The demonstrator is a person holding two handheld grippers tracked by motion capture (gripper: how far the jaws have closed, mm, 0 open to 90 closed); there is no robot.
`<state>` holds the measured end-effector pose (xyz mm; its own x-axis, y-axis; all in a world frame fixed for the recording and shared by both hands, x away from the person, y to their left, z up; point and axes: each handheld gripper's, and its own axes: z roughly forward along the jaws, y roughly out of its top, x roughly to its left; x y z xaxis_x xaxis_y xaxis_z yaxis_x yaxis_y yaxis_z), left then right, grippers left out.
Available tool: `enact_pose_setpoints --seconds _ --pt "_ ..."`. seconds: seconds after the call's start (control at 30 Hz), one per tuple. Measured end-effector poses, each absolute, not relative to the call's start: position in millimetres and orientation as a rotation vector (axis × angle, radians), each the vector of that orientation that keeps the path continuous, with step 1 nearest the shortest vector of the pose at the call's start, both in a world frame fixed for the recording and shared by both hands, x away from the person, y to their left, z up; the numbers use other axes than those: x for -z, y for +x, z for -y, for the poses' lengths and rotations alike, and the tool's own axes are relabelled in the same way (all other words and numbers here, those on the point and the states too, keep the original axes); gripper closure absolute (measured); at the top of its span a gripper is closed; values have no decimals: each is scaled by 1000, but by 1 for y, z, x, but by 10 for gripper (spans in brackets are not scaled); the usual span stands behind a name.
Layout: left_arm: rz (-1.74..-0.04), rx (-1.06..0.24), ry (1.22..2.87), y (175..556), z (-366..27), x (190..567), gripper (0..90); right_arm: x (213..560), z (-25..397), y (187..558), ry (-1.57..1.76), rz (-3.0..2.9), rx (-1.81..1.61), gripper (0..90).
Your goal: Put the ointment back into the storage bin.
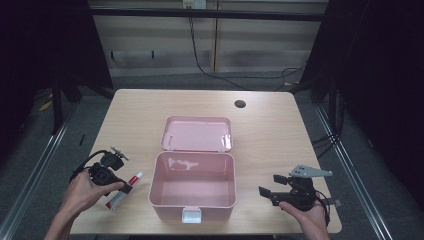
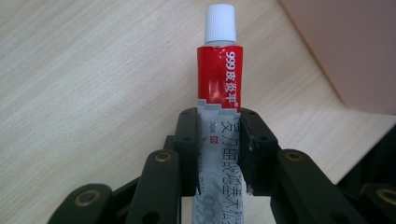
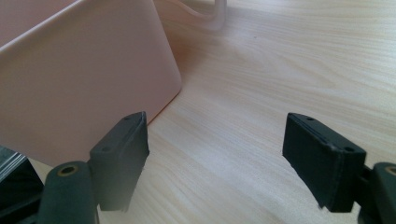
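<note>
Dark walls are standing around a pale wooden table point(image 1: 140, 107), and we are looking down on it from above. We are seeing a pink box point(image 1: 192, 186) sitting open near the front edge of the table, in the middle. Its lid point(image 1: 197, 133) is lying back flat behind it, toward the far edge. A small white clasp point(image 1: 191, 215) is showing on the front wall of the box. A round dark hole point(image 1: 240, 104) is sitting near the far right corner of the table.

We are seeing the left gripper point(image 1: 120, 186) near the front left corner, with a hand point(image 1: 82, 192) around it. Its jaws are squeezing a small tube point(image 2: 219, 93). The tube is red and silver with a white cap point(image 2: 220, 22), and the cap is pointing away toward the box. The tube is looking like it is lying on the table just beside the left wall of the box, but we cannot be sure it is touching the wood.

We are seeing the right gripper point(image 1: 270, 187) near the front right corner, held by the other hand point(image 1: 310, 217). Its jaws are standing wide apart with nothing between them, close to the right wall of the box.
</note>
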<state>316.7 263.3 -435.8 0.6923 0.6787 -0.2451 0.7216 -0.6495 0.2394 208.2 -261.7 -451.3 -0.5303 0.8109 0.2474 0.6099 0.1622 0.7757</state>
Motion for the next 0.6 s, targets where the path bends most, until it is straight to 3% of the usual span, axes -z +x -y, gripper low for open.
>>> enact_pose_setpoints --seconds 0.6 --pt "-978 153 2589 309 -261 400 712 451 262 208 1386 -2211 -1307 222"
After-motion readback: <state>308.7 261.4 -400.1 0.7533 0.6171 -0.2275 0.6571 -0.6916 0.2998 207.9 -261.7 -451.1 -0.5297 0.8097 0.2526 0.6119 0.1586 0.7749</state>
